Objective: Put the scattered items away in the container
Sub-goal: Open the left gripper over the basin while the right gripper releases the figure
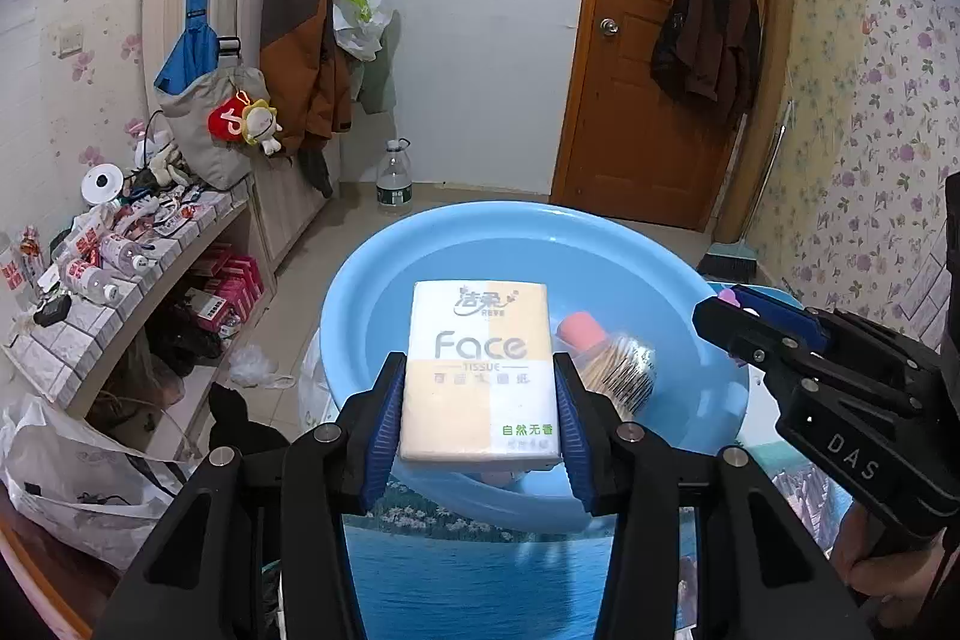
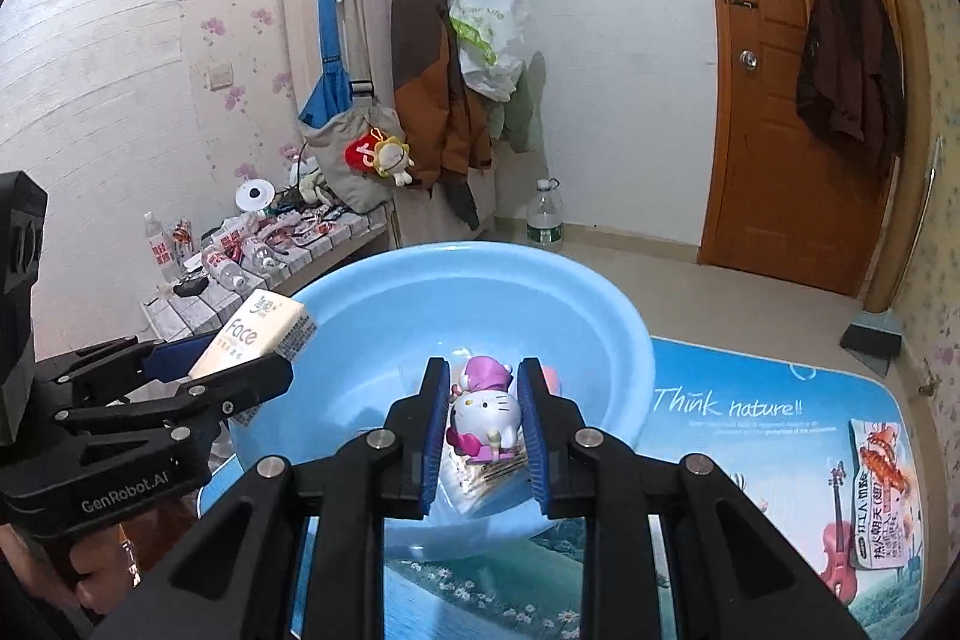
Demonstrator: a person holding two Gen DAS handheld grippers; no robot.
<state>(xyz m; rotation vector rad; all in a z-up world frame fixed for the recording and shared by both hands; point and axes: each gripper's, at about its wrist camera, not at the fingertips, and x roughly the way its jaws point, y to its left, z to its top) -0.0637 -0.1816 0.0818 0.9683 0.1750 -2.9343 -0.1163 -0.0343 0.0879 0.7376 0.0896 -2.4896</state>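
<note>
Blue plastic basin [image 1: 360, 292] is sitting on the tabletop [image 2: 750, 460] with both grippers hanging over it. Left gripper [image 1: 480, 400] is clamping a pack of tissues [image 1: 480, 370] flat between its pads above the near rim, and a pink-capped bottle [image 1: 606, 358] is already lying inside. Right gripper [image 2: 485, 421] is squeezing a little white cat toy [image 2: 483, 415] with a purple hat over the basin, while a snack packet [image 2: 885, 490] is lying on the tabletop off to the right.

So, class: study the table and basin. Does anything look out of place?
One snack packet lies on the table mat, outside the blue basin, while a bottle already rests inside it.
</note>
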